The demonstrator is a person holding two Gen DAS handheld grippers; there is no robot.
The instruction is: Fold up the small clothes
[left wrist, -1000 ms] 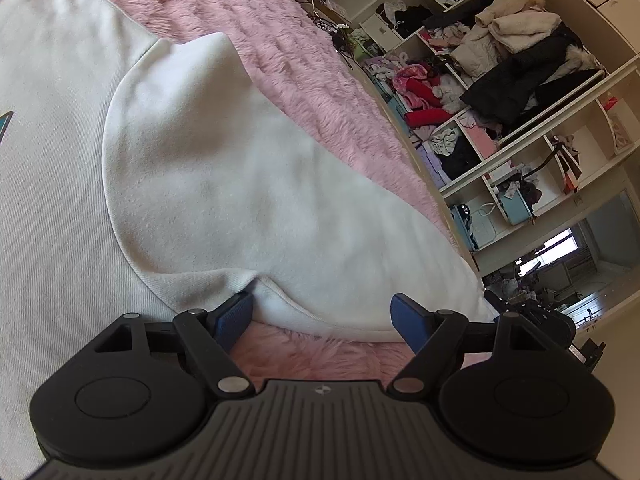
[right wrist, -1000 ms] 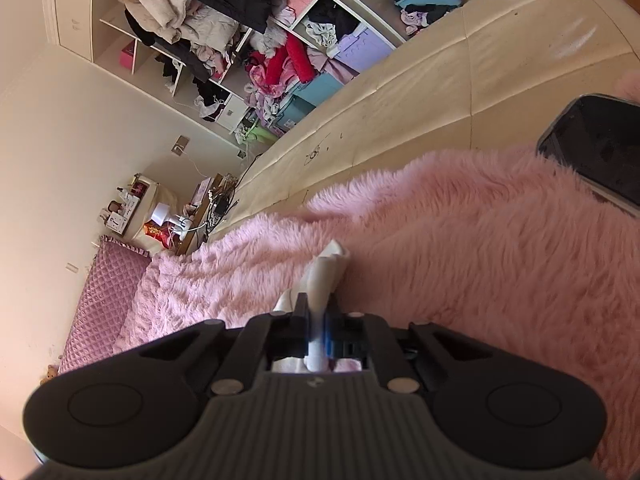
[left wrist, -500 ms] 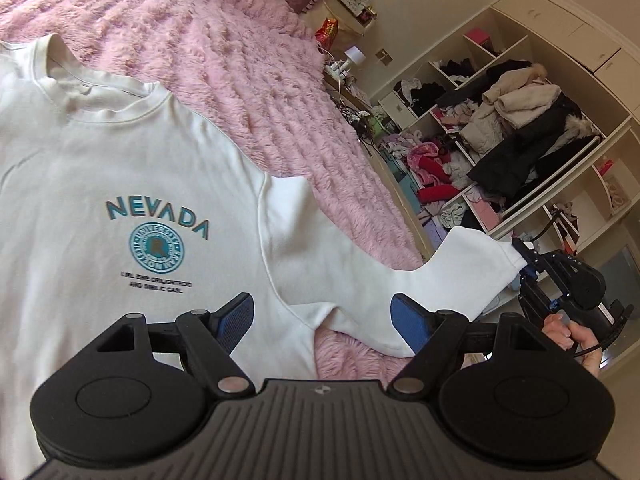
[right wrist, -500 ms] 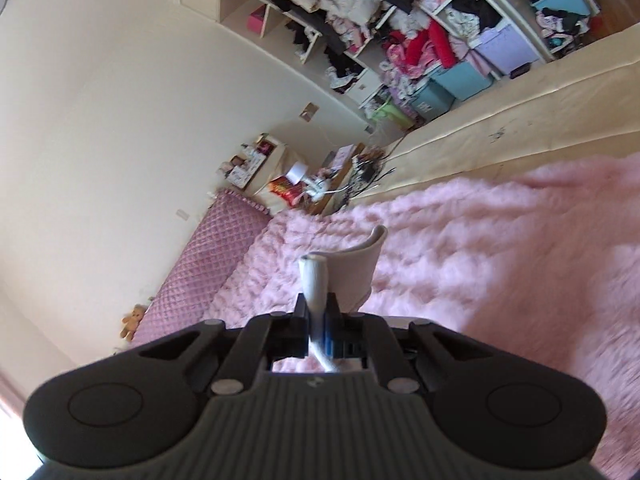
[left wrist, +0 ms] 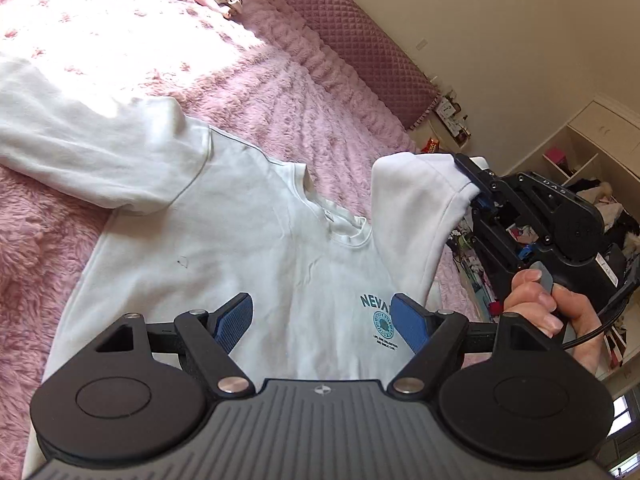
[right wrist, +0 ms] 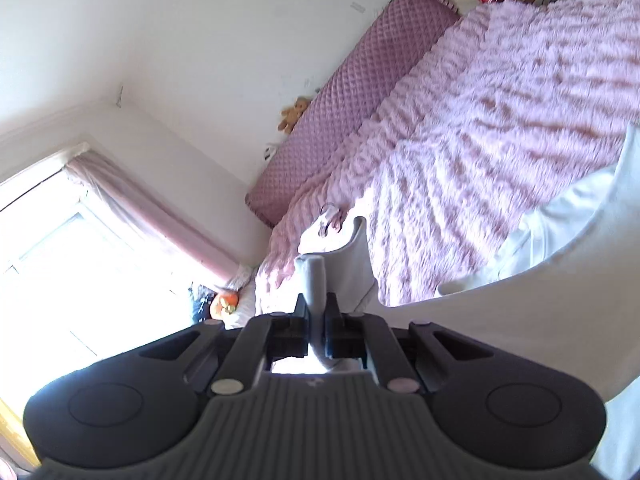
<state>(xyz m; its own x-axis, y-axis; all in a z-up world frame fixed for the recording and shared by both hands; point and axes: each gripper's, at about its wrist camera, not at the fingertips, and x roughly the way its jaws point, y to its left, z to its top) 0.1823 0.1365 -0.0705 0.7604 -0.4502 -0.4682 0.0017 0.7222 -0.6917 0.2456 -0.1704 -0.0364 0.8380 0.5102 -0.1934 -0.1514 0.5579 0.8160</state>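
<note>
While flat on pink blanket (left wrist: 280, 92), white sweatshirt (left wrist: 248, 248), R hand-held gripper (right wrist: 317, 320) pinching sleeve cuff (right wrist: 314, 280), L hand-held gripper (left wrist: 322, 322) wide, empty

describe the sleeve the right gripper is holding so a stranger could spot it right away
On the fluffy pink bedspread lies a white sweatshirt with teal NEVADA print. Its sleeve nearest the open shelves is lifted off the bed, the lifted white sleeve pinched at its cuff by the black right gripper. The other white sleeve lies flat, and the left gripper is open.
</note>
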